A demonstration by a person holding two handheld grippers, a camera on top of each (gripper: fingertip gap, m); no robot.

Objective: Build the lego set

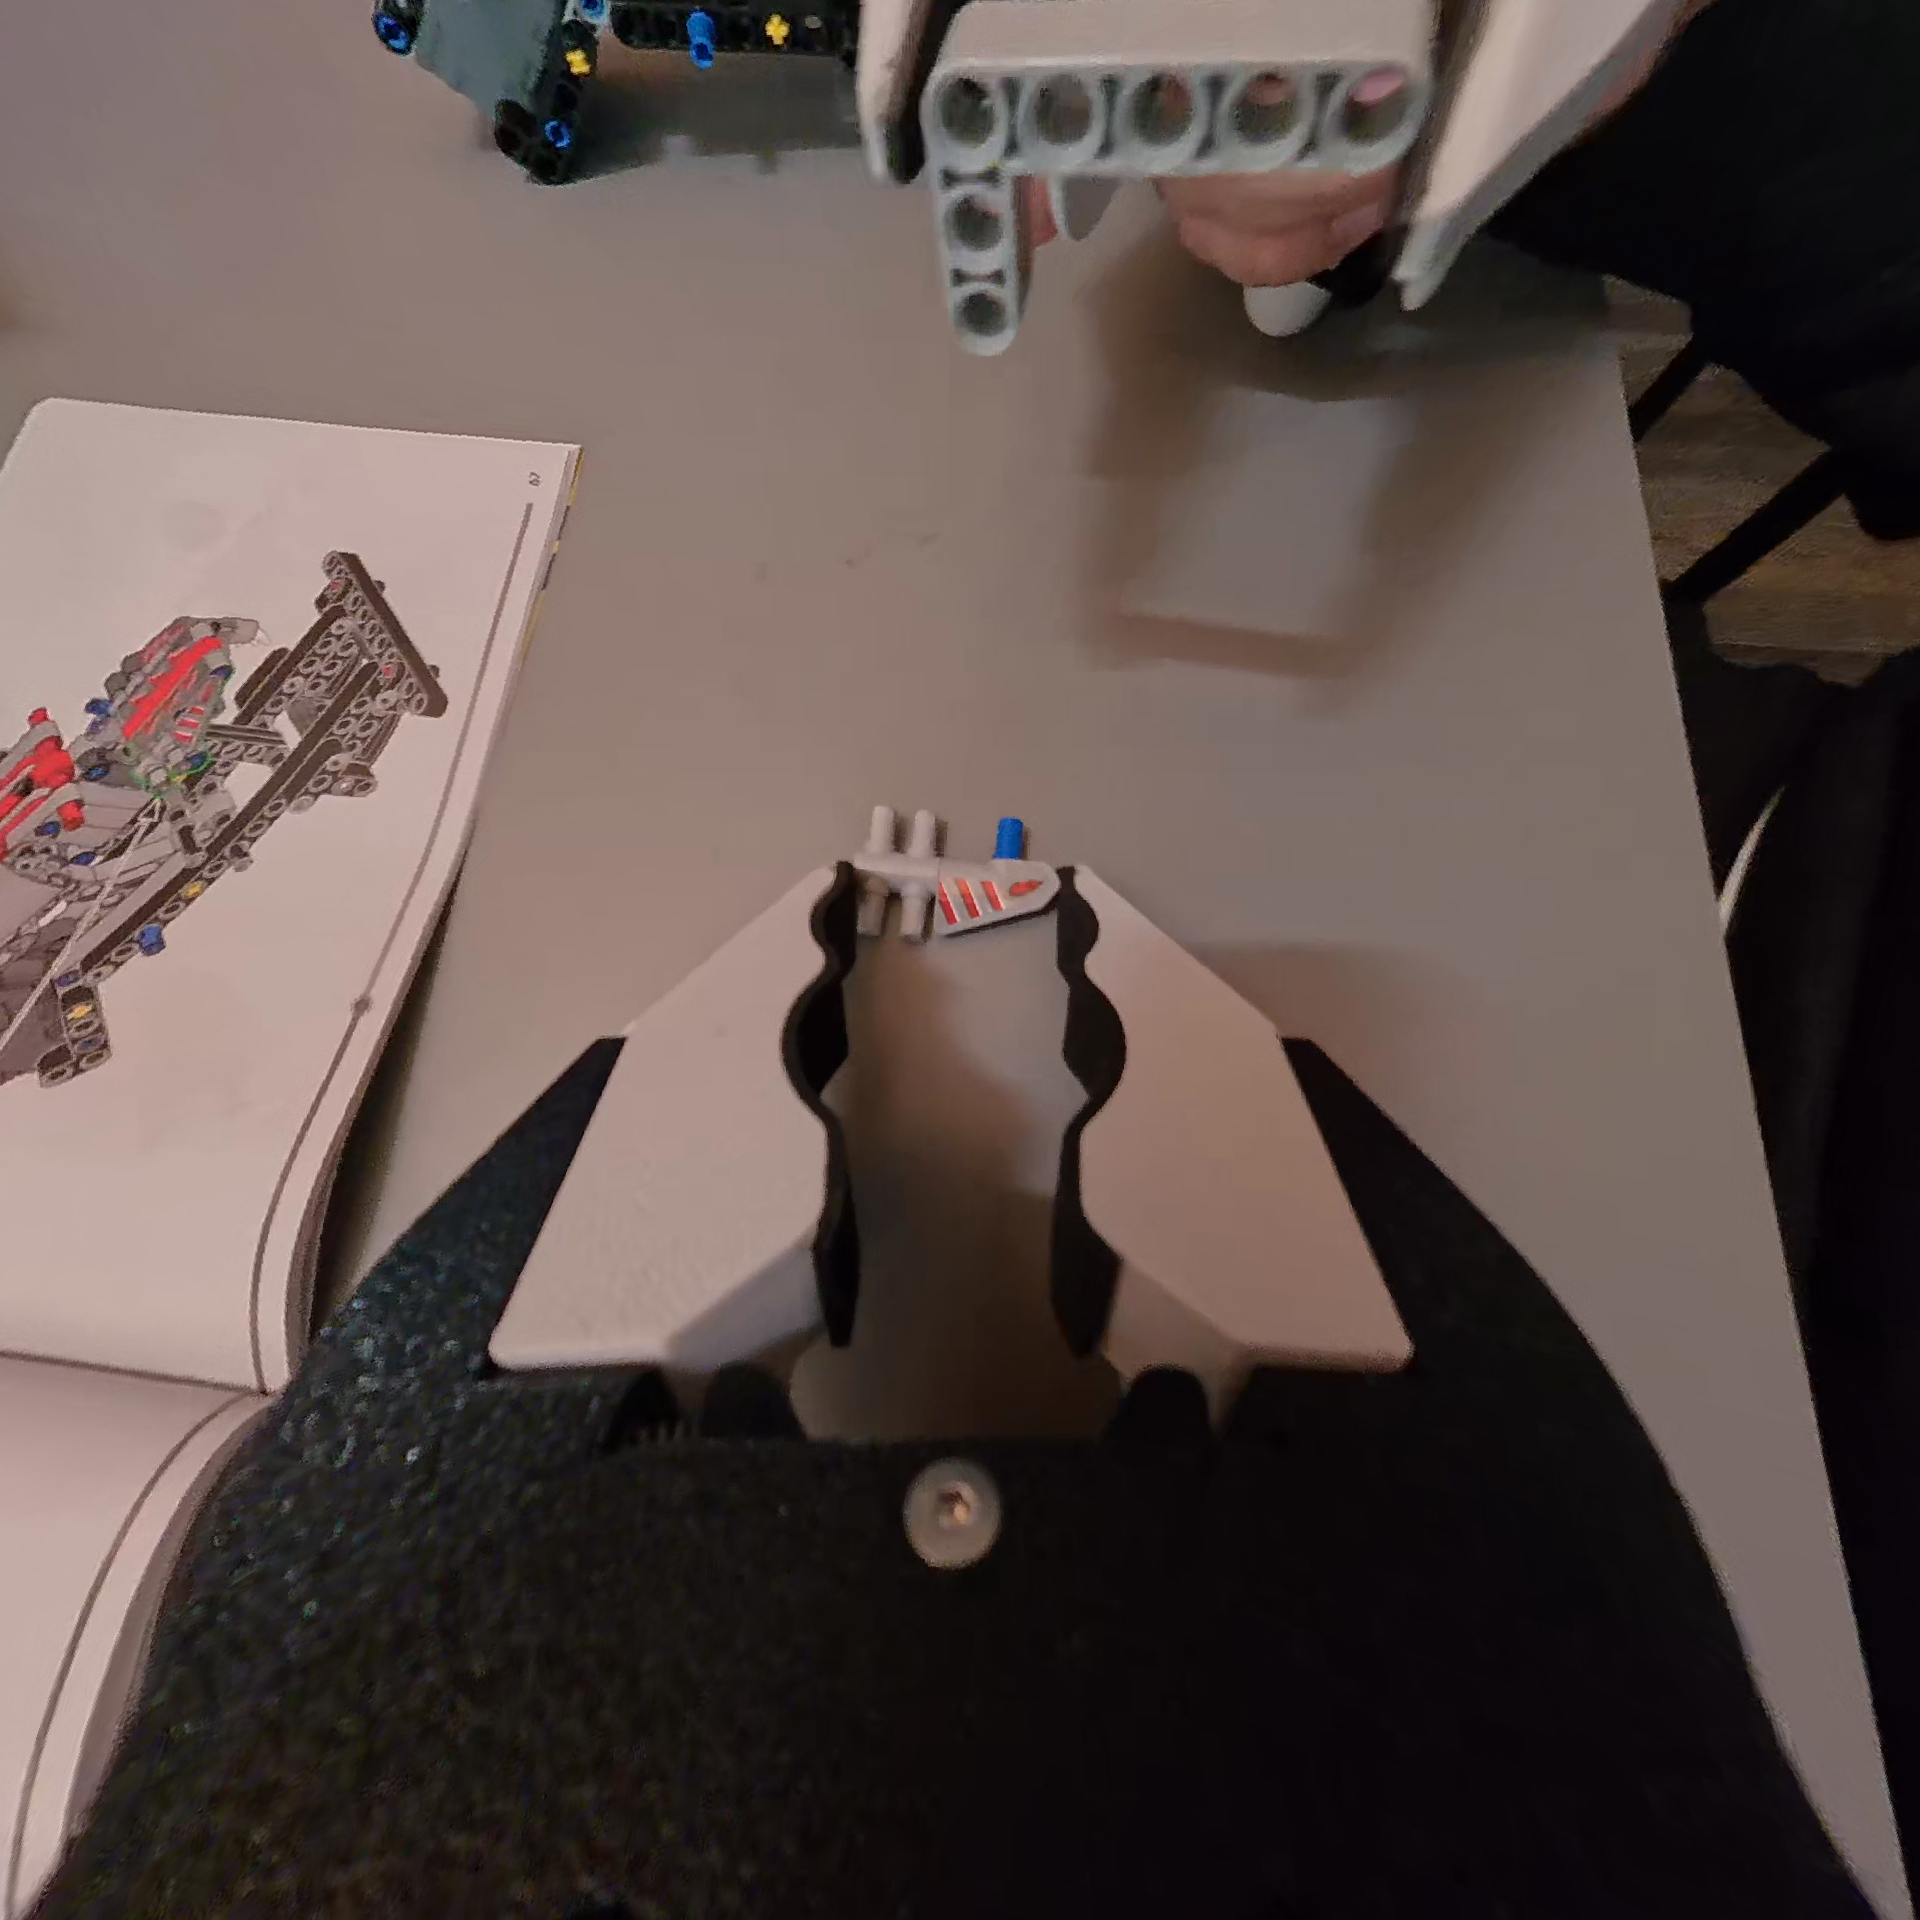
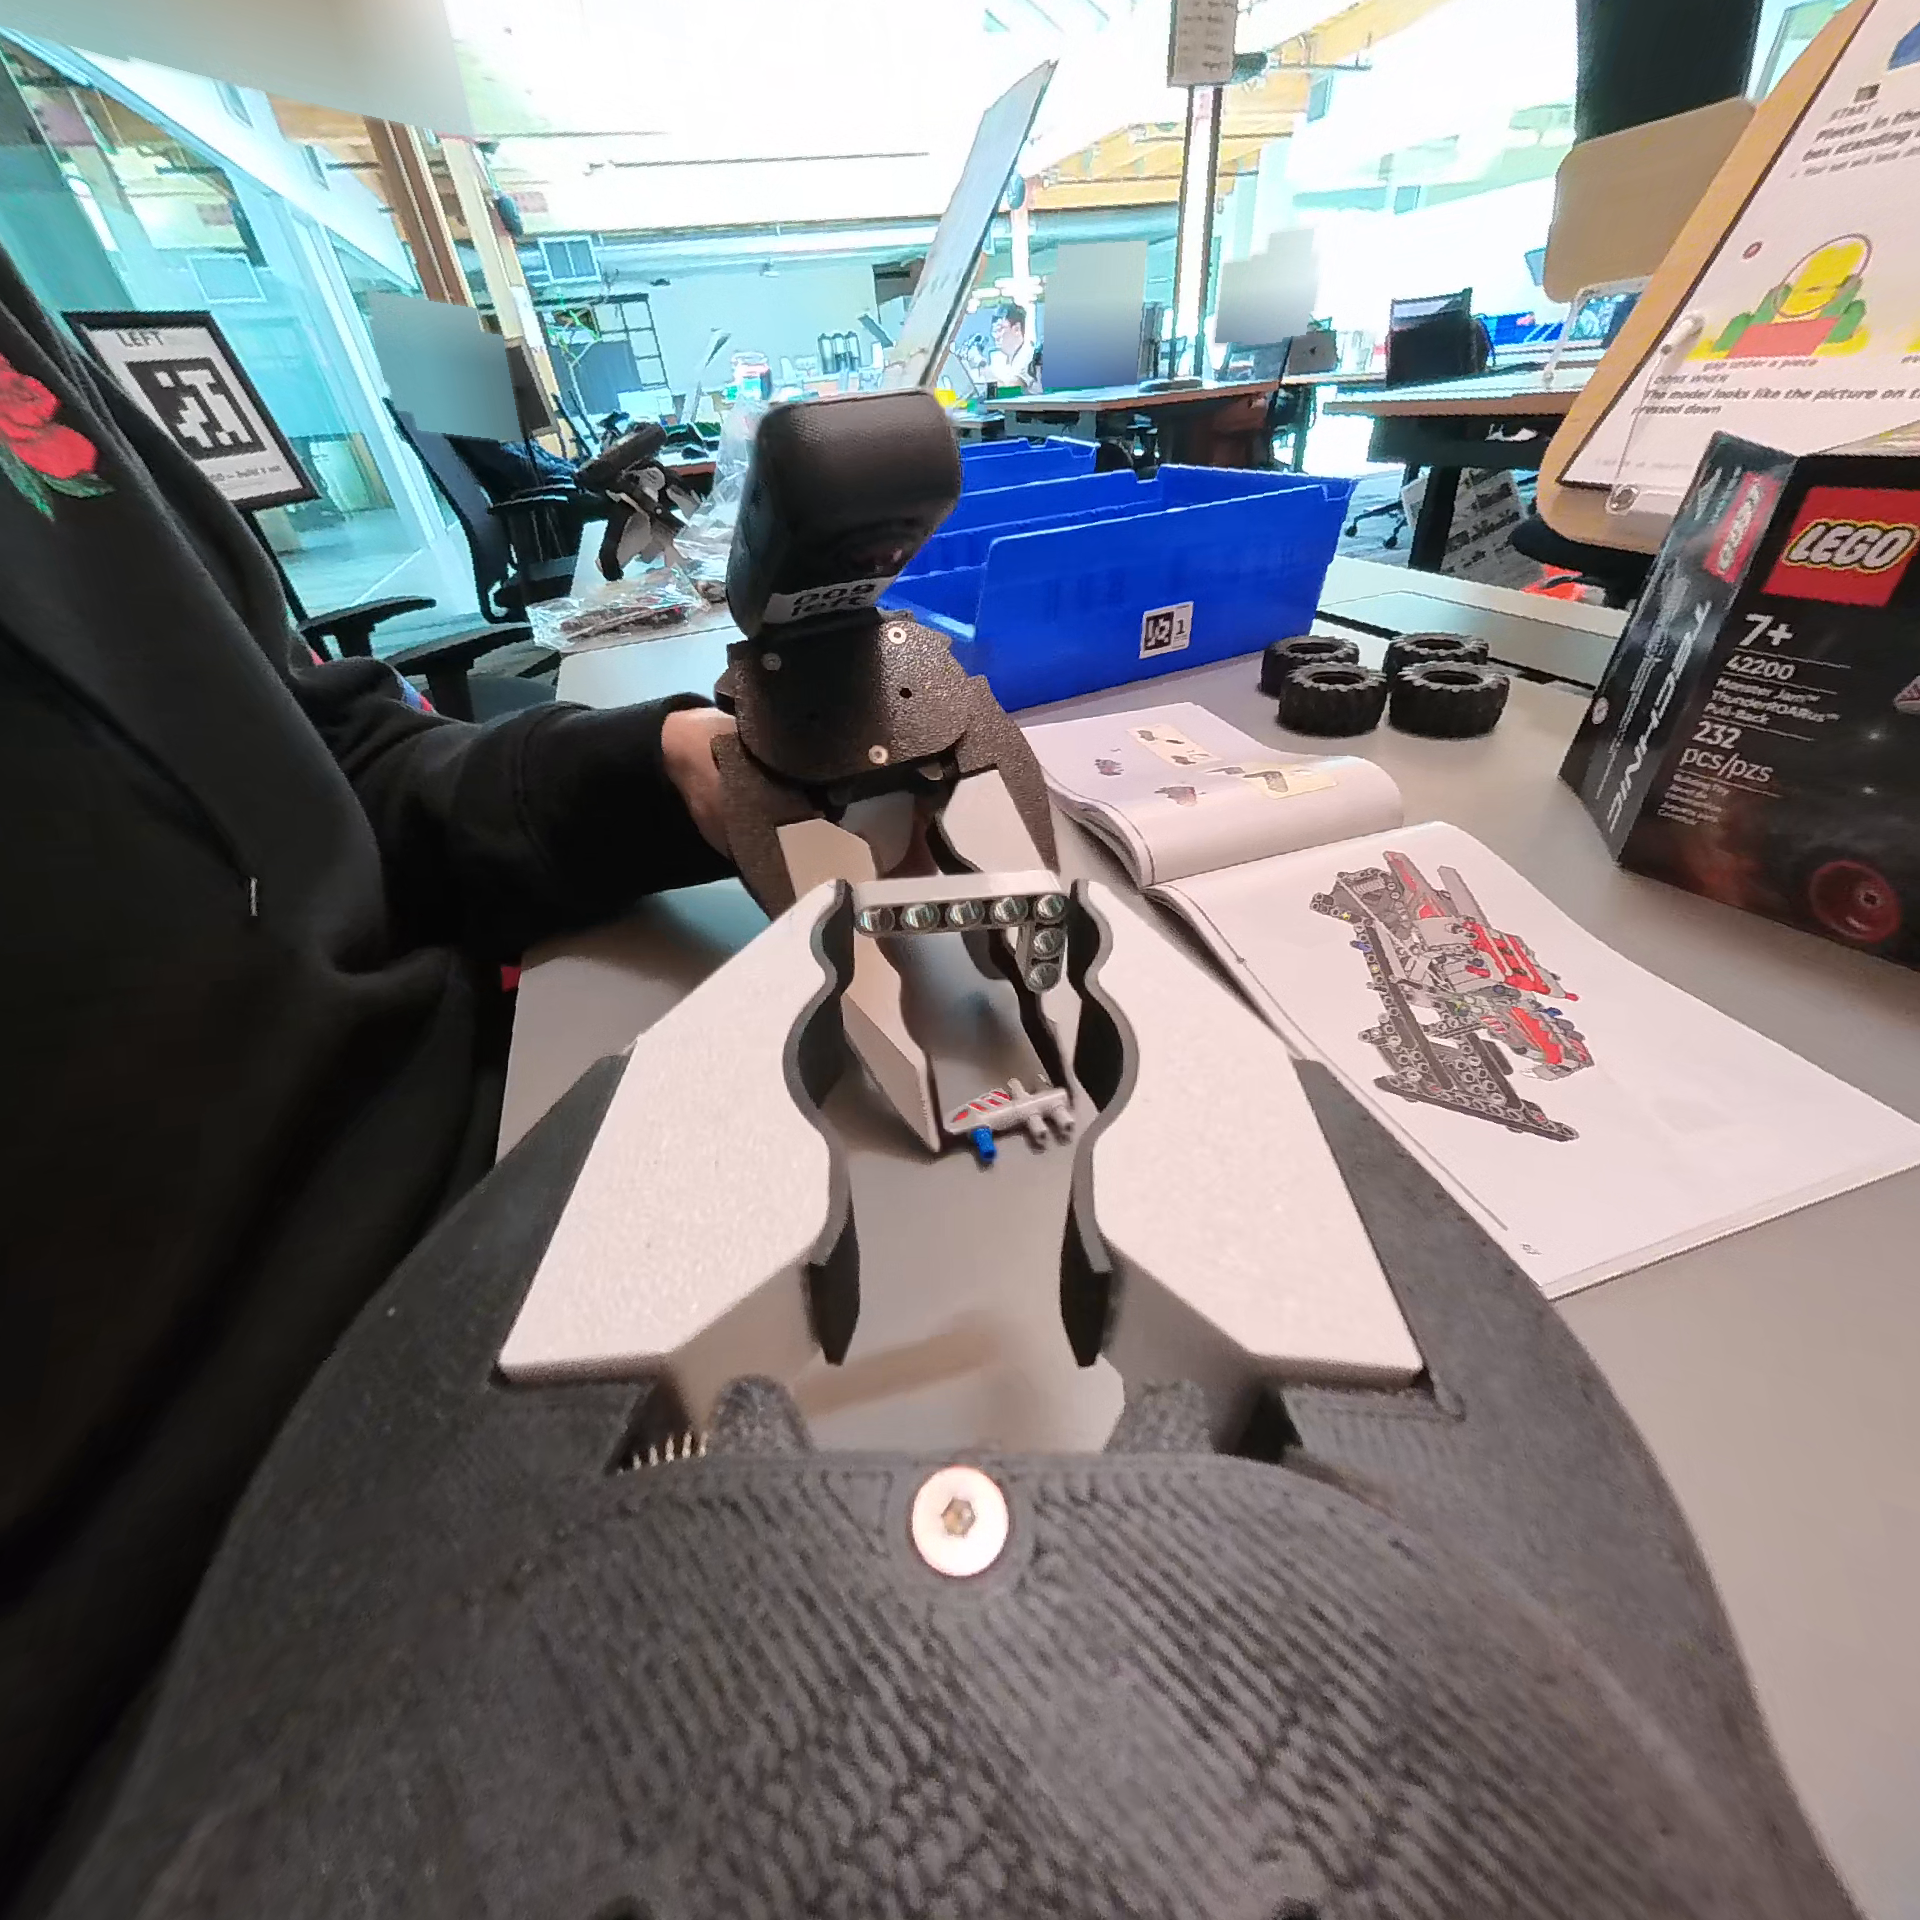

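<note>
- Left gripper (image 1: 954,899): clamped on a small grey red-striped Lego assembly (image 1: 961,891), held above the grey tabletop (image 1: 727,623).
- Right gripper (image 2: 961,920): clamped on a grey L-shaped Lego beam (image 2: 966,916).

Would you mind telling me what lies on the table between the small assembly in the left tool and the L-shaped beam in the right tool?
Only bare grey table; the left wrist view shows nothing between small assembly and L-shaped beam.
</note>
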